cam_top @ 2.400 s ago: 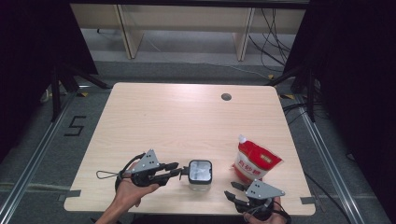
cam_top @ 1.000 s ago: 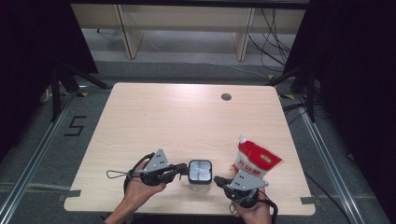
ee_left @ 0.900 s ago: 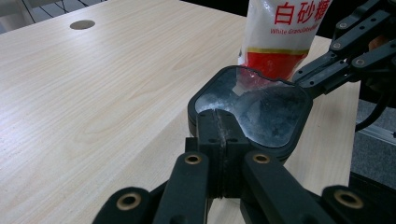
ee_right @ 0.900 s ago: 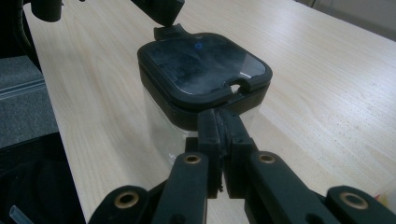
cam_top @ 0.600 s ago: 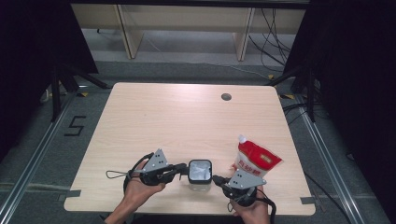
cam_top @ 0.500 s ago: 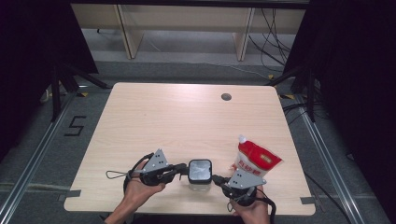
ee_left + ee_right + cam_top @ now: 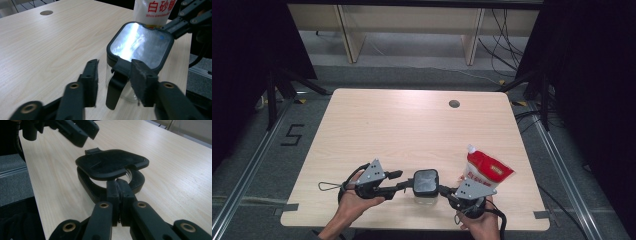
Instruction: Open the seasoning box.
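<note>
My right claw [image 7: 118,195] is pinched tight on the rim of the jar [image 7: 425,186], jaws pressed together with the edge of the dark lid frame between them, right under the lid [image 7: 111,163]. In the right gripper view that lid sits tilted, lifted a little off the frame below it on the side facing me. My right hand [image 7: 477,222] comes in over the near edge of the counter [image 7: 412,125], toward the near right corner.

My left claw [image 7: 113,77] has its jaws spread apart, one on each side of the dark latch tab [image 7: 116,85] that hangs down the jar's side. In the left gripper view the right-hand jaw looks to be touching the tab or just beside it, I cannot tell which; the other jaw stands clear of it. My left hand [image 7: 354,202] holds that claw low over the counter, close to the near edge, pointing at the jar from the left.

The jar stands upright between my two claws, near the middle of the near edge. Its body is clear, its lid is dark-rimmed with a shiny panel that catches the light.

Just right of the jar and behind my right claw stands a red and white pouch [image 7: 484,170] with a white spout at its top, leaning a little. It carries red lettering on its white part.

Far off, near the far edge and toward the right corner, there is a round dark hole [image 7: 454,104] in the counter.
</note>
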`<control>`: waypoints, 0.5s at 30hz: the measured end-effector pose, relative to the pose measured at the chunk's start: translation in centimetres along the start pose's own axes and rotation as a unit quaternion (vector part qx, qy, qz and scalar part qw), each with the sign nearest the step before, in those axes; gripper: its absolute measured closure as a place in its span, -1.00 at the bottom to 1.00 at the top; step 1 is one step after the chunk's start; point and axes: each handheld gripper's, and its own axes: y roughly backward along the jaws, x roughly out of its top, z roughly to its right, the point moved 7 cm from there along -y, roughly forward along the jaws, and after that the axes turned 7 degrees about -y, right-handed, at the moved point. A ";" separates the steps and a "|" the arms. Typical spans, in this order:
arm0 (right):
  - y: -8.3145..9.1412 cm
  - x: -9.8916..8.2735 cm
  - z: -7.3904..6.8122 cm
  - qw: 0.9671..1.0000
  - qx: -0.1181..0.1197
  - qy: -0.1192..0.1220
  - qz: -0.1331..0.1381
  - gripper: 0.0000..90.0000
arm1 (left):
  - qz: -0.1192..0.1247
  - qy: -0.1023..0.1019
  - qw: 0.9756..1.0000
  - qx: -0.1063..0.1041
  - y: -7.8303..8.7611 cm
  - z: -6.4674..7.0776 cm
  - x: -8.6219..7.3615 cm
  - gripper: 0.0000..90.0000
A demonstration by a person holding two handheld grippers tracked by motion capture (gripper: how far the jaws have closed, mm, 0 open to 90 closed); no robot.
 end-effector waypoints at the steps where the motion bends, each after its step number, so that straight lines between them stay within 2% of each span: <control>1: 0.0 0.0 0.0 1.000 0.000 0.000 0.000 0.99 | 0.000 0.000 1.000 0.000 0.0 0.0 0.0 0.19; 3: 0.1 0.1 0.1 1.000 0.003 0.002 -0.005 0.99 | -0.007 -0.006 1.000 -0.013 0.1 0.1 -0.8 0.15; 4: 0.0 0.4 0.1 1.000 0.001 0.004 0.002 0.99 | -0.015 -0.018 0.999 -0.024 0.0 0.3 -1.5 0.13; 6: 0.1 0.4 0.1 1.000 0.000 0.000 0.000 0.99 | -0.029 -0.027 0.999 -0.034 -0.1 0.5 -2.4 0.11; 7: 0.1 0.5 0.1 1.000 0.001 0.004 -0.003 0.99 | -0.029 -0.027 0.999 -0.034 -0.1 0.5 -2.4 0.10; 8: 0.1 0.6 0.1 1.000 0.003 0.005 -0.002 0.99 | -0.043 -0.040 0.998 -0.035 -0.5 0.6 -3.1 0.08; 10: 0.1 0.6 0.1 1.000 0.003 0.007 -0.002 0.99 | -0.056 -0.046 0.996 -0.041 -1.2 0.7 -3.7 0.07; 11: 0.1 0.7 0.0 1.000 0.004 0.004 -0.001 0.99 | -0.062 -0.060 0.996 -0.038 -1.5 0.6 -3.9 0.07; 13: 0.2 0.8 0.0 1.000 0.003 0.006 -0.001 0.99 | -0.063 -0.058 0.995 -0.043 -2.1 0.5 -4.3 0.10; 14: 0.2 1.0 0.1 1.000 0.000 0.017 0.003 0.99 | -0.064 -0.061 0.995 -0.043 -2.2 0.4 -4.4 0.13; 15: 0.2 1.0 -0.1 1.000 0.000 0.005 0.002 0.99 | -0.061 -0.065 0.995 -0.046 -2.5 0.4 -4.5 0.17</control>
